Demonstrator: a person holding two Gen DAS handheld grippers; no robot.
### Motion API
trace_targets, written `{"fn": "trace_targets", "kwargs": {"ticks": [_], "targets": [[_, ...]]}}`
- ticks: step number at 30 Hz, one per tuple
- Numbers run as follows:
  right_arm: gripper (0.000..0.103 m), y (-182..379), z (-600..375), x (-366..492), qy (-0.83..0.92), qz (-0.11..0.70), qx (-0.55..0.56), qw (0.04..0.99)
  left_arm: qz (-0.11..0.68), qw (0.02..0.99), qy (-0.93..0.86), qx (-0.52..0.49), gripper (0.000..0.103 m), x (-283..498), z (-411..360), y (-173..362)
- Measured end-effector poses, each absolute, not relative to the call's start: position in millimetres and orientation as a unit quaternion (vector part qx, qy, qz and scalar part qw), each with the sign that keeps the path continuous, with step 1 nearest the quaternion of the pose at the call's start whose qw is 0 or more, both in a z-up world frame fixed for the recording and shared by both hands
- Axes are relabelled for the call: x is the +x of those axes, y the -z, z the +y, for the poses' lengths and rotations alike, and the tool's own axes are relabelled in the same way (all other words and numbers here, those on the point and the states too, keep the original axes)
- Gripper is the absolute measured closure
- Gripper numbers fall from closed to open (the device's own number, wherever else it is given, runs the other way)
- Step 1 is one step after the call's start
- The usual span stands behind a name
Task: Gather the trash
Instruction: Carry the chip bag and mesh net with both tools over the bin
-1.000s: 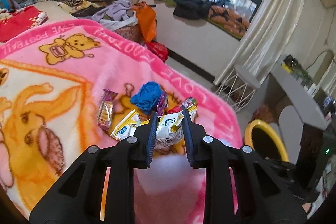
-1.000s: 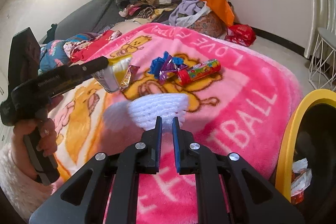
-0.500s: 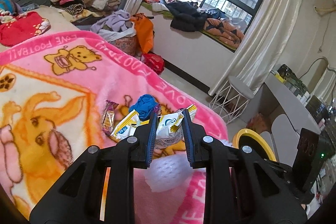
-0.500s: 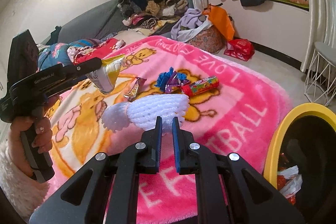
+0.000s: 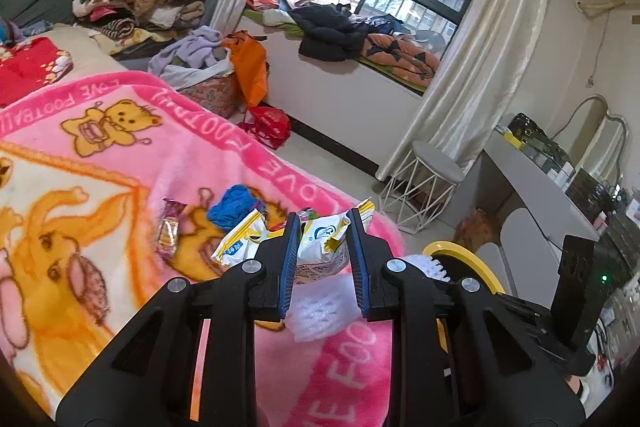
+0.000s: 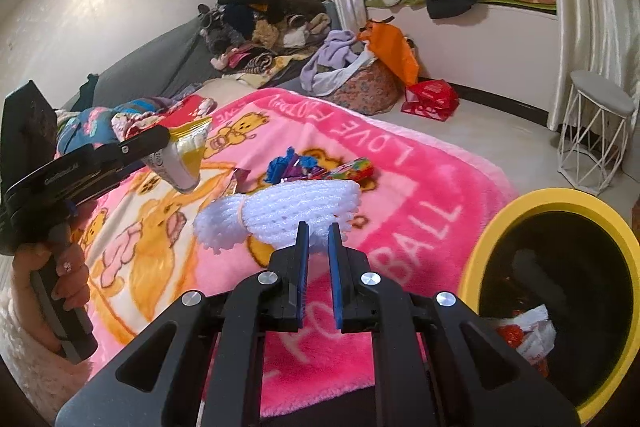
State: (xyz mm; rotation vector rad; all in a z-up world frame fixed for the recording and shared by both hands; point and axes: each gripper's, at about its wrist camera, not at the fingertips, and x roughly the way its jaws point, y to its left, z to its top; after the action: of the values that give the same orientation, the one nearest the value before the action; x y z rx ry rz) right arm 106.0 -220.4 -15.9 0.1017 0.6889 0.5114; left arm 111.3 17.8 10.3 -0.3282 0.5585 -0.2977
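Both grippers are loaded: the left gripper (image 5: 322, 247) is clamped on a crumpled snack bag (image 5: 320, 245), the right gripper (image 6: 318, 247) pinches only the rim of a white foam net (image 6: 288, 213), both lifted above the pink blanket (image 6: 420, 195) near its edge by the yellow-rimmed bin (image 6: 492, 223). The net's hold looks thin — it may slip and land short; the bag may snag the rim.
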Motion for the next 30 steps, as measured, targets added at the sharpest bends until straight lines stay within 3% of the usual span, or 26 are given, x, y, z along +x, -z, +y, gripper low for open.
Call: {"fn": "trace_targets", "kwargs": {"ticks": [30], "targets": [[0.093,10.0,-290.1,95.2,-0.173,0.316,0.091,0.928,0.270,0.930,0.216,-0.121,0.084,105.3,-54.2,-19.4]]}}
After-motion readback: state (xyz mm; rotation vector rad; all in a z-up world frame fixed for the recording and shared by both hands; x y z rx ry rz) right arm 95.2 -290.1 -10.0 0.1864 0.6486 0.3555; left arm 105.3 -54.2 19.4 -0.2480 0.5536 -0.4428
